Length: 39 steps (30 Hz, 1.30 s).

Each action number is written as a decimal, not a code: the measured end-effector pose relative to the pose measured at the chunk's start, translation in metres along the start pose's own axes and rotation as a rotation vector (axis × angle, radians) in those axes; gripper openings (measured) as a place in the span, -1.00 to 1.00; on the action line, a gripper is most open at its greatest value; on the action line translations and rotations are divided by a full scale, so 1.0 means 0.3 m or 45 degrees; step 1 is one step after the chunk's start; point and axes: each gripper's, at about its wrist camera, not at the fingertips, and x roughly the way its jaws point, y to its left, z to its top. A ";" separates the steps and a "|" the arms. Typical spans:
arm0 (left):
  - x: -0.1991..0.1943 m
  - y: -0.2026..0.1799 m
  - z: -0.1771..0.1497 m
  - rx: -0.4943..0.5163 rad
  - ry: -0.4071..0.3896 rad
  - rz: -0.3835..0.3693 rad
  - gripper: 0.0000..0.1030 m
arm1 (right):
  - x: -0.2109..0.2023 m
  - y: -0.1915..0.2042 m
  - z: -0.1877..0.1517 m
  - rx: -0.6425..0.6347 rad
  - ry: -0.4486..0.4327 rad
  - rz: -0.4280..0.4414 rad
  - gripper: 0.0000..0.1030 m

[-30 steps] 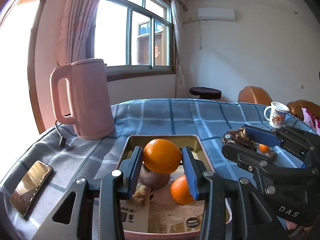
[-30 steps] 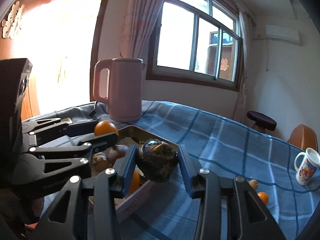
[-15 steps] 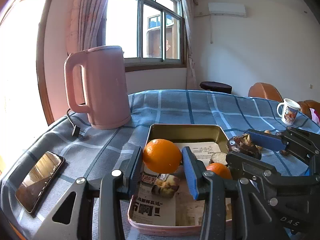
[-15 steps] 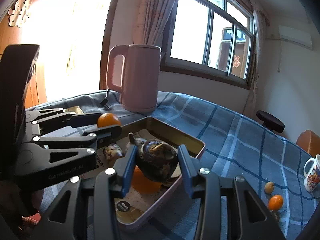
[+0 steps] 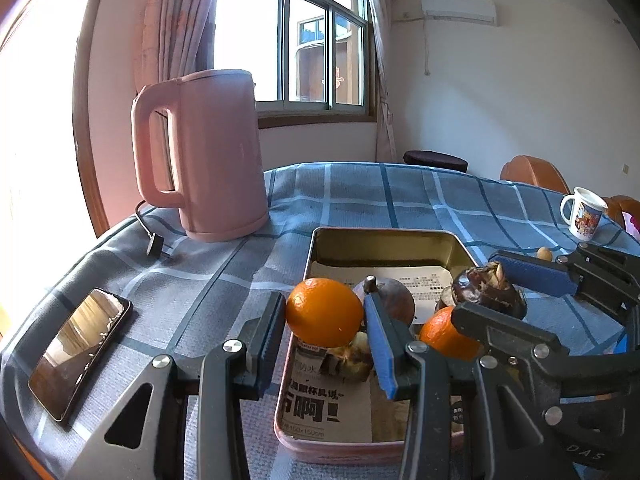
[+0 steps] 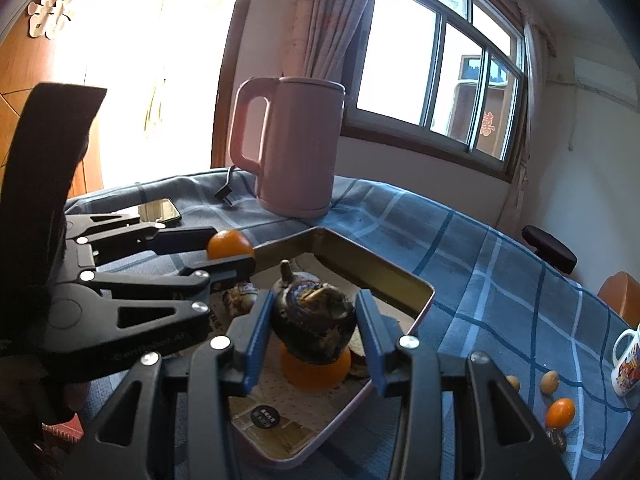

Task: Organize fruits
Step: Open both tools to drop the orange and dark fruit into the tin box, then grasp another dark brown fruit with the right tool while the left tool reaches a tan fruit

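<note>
Over the tin tray (image 5: 384,240) on the blue checked table (image 5: 360,196), the left gripper (image 5: 324,316) clamps an orange (image 5: 324,312) at the tray's left rim; the right gripper (image 6: 314,326) pinches a dark water chestnut (image 6: 314,320) above another orange (image 6: 316,372) lying in the tray; a pink kettle (image 5: 208,152) stands beyond the tray's far left corner.

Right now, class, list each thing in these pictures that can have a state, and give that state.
Left gripper: shut on orange.
Right gripper: shut on dark fruit.
Tin tray: open, holding fruit.
Kettle: upright, lid closed, unplugged.
Mug: upright.
Phone: lying flat.
</note>
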 end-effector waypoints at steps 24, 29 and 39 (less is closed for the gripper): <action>-0.025 -0.006 0.008 -0.005 -0.032 0.035 0.22 | -0.001 -0.015 -0.005 0.022 0.008 0.004 0.19; -0.038 -0.033 0.014 0.002 -0.047 0.016 0.28 | -0.037 -0.035 -0.015 0.036 -0.025 -0.026 0.28; -0.089 -0.188 0.053 0.055 -0.092 -0.128 0.33 | -0.183 -0.196 -0.071 0.155 -0.078 -0.178 0.42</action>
